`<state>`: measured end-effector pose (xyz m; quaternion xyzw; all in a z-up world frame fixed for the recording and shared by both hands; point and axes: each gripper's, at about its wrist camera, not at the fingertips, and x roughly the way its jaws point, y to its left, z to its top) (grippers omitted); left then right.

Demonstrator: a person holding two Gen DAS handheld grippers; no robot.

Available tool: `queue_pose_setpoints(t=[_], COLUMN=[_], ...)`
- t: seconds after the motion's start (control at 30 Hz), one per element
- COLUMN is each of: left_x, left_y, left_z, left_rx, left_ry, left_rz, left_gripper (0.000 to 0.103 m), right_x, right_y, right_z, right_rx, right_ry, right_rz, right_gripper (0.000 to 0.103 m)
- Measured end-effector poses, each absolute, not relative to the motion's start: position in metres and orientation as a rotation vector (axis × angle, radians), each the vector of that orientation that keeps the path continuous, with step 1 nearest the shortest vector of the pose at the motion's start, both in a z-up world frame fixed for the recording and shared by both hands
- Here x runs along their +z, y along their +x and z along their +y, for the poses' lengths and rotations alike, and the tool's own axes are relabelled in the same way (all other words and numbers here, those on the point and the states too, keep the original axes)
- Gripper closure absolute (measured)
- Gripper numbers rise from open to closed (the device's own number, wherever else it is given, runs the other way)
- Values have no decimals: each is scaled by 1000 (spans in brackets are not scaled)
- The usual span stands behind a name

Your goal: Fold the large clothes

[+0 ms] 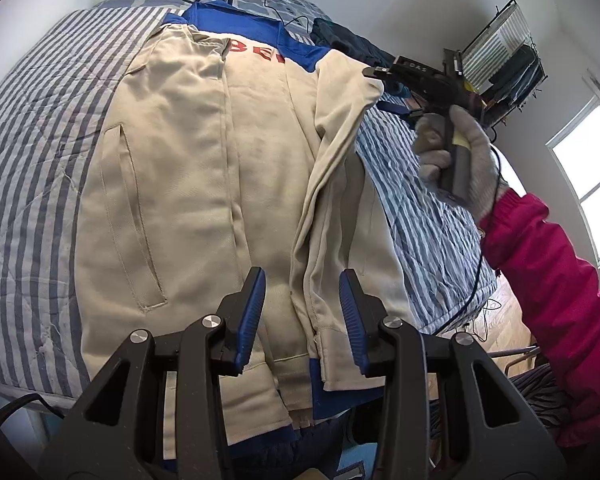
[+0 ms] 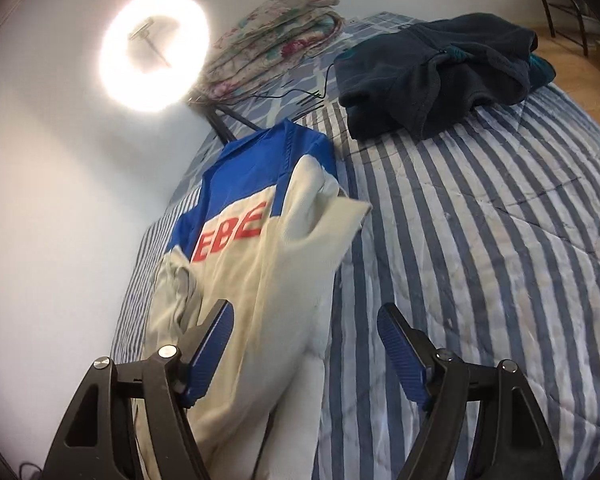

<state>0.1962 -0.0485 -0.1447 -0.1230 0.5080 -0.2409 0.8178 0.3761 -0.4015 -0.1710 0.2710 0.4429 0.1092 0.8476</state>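
Left gripper: jaws spread apart, holding nothing, poised above the lower hem of the jacket, with the blue-padded fingers on either side of the folded front edge.

Right gripper: seen from the left wrist view, held by a gloved hand in a pink sleeve; its jaws are parted, and one sits at the cuff of the jacket's sleeve, which rises off the bed toward it. Whether the cuff is touched cannot be told. In the right wrist view the same gripper's fingers stand wide apart and hold nothing between them, over the jacket's edge and the striped bed cover.

Jacket: cream body with a blue yoke and red lettering, lying flat along the bed, collar away from the grippers, one side panel folded inward.

Other items on the bed: a dark garment lies crumpled, well apart from the jacket; a floral quilt is folded by the wall; a lit ring light stands on a tripod beyond the collar.

A wire rack stands against the far wall, holding hanging clothes.
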Motion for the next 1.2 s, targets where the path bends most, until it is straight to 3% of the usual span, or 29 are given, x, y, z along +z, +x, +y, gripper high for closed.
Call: queue_pose_setpoints(t=[0.03,0.1,0.13,0.27,0.47,0.7,0.73,0.77,0.8,0.9,0.97,1.07,1.2], left_x=[-144,-144,-144,-145,-148,-149,-148,-147,-146,-142,-141,-140,-138], left_y=[197,197,197,199,197,194,194,193,192,188,186,186,186], left_z=[-47,-44,-42,-35,-25,-21,-21,-21,-20,-18,-17,-17,-22], left_rx=[-513,-513,-513,-507,-498,-494,-497,-498,-498,-495,-493,-499,-511], left_ry=[-265,-271,-272,-287,-310,-322,-322,-322,-322,-322,-329,-343,-333], left_rz=[1082,1081,1081,1088,1098,1107,1107,1106,1104,1090,1089,1093,1085], left_gripper=[65,65,65,65,65,65,65,65,65,65,65,65,65], right_x=[-174,-179,-180,-167,-155,-182,-186,-189,-190,-171,-156,-152,-164], right_y=[383,396,400,416,439,463,464,467,468,462,456,447,427], right_z=[-399,-389,-383,-348,-274,-200,-194,-189,-188,-200,-220,-247,-247], right_rx=[233,248,260,306,322,358,370,373,381,417,403,353,332], right_ry=[577,566,555,436,164,-13,-27,-34,-23,67,149,286,219], right_rz=[938,965,982,979,1011,1075,1090,1106,1114,1055,1001,1008,1061], right_gripper=[31,55,74,97,100,99,89,71,63,60,61,82,87])
